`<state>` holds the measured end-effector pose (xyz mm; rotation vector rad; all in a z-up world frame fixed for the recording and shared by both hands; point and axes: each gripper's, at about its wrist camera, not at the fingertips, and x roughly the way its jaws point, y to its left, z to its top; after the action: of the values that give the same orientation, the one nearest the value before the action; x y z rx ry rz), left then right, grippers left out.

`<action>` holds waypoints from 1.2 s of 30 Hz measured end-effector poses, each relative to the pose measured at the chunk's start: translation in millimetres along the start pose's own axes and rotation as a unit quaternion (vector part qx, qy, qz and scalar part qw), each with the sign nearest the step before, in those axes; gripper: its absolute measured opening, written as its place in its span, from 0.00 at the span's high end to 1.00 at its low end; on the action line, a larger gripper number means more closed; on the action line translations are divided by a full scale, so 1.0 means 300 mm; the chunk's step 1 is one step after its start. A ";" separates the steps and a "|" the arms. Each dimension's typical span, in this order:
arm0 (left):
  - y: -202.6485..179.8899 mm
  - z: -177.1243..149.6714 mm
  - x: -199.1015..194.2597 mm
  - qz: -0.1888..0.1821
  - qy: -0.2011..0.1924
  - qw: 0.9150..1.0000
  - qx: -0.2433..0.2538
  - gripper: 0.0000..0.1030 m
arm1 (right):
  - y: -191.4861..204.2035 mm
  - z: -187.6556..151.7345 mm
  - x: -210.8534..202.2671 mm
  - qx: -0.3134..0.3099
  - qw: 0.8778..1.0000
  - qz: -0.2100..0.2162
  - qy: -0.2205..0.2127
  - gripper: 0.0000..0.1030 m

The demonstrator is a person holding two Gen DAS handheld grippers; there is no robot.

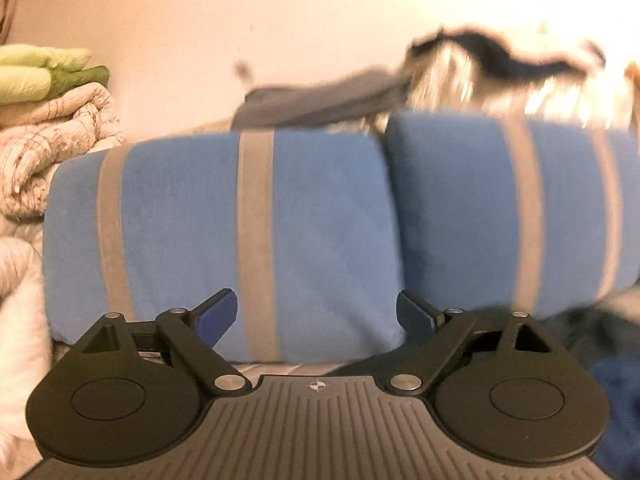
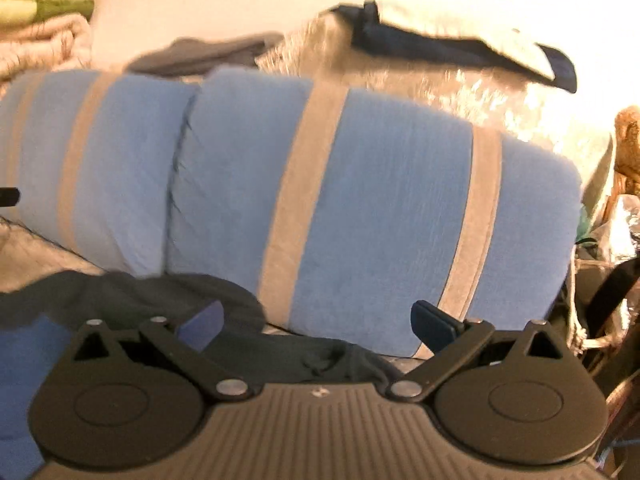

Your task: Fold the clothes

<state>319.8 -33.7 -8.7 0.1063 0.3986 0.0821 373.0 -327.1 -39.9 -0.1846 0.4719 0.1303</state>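
Observation:
A dark garment (image 2: 168,300) lies crumpled on the seat in front of the blue cushions, low in the right wrist view, with a blue cloth (image 2: 28,356) at its left. In the left wrist view the same dark garment (image 1: 580,328) shows at the lower right. My left gripper (image 1: 317,316) stands open, with nothing between its blue-padded fingers, facing the left cushion (image 1: 224,236). My right gripper (image 2: 317,326) is open wide above the dark garment and holds nothing.
Two blue cushions with grey stripes (image 2: 360,208) form a sofa back. A grey garment (image 1: 320,100) and a dark one (image 2: 460,48) lie on shiny covering behind them. Folded blankets and green pillows (image 1: 48,80) are stacked at the left. Clutter (image 2: 616,208) stands at the right.

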 end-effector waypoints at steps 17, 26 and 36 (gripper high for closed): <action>0.134 -0.089 -0.228 -0.073 -0.008 0.985 -0.153 0.09 | 0.201 -0.021 -0.162 0.118 0.992 0.035 0.030 0.00; 0.327 -0.309 -0.282 -0.031 0.003 0.984 -0.173 0.09 | 0.257 -0.236 -0.048 0.111 0.993 0.023 0.032 0.00; 0.536 -0.554 -0.394 0.025 -0.013 0.969 -0.247 0.09 | 0.298 -0.296 -0.034 0.056 0.997 -0.008 0.051 0.00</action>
<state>136.7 128.2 -96.4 -0.3754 0.3391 0.2262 310.1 -258.9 -126.0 -0.0860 0.5787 0.0798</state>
